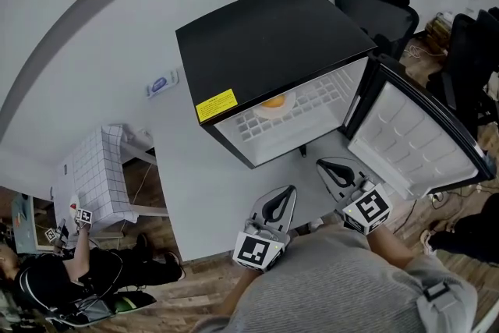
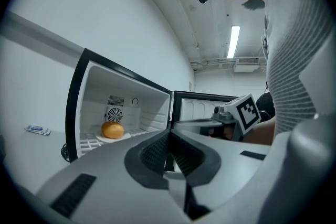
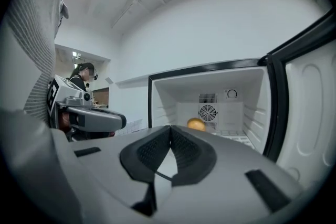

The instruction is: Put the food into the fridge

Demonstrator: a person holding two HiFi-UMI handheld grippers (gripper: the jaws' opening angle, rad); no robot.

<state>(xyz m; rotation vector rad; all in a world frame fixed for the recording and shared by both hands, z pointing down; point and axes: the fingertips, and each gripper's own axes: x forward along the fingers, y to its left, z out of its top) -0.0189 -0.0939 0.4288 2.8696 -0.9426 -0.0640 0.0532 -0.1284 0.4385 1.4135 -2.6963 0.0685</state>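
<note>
White table [image 1: 199, 183], open fridge [image 1: 265, 35] | left gripper [image 2: 169, 132] closed, empty | right gripper [image 3: 169, 128] closed, empty

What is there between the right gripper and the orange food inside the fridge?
Nothing: the head view shows only bare white shelf between the shut right gripper and the orange food.

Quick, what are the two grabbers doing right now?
Left gripper: shut, holding nothing.
Right gripper: shut, holding nothing.

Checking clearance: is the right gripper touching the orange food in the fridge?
Apart. Head view shows the right gripper, jaws shut and empty, outside the fridge, with the orange food deep on its shelf.
</note>
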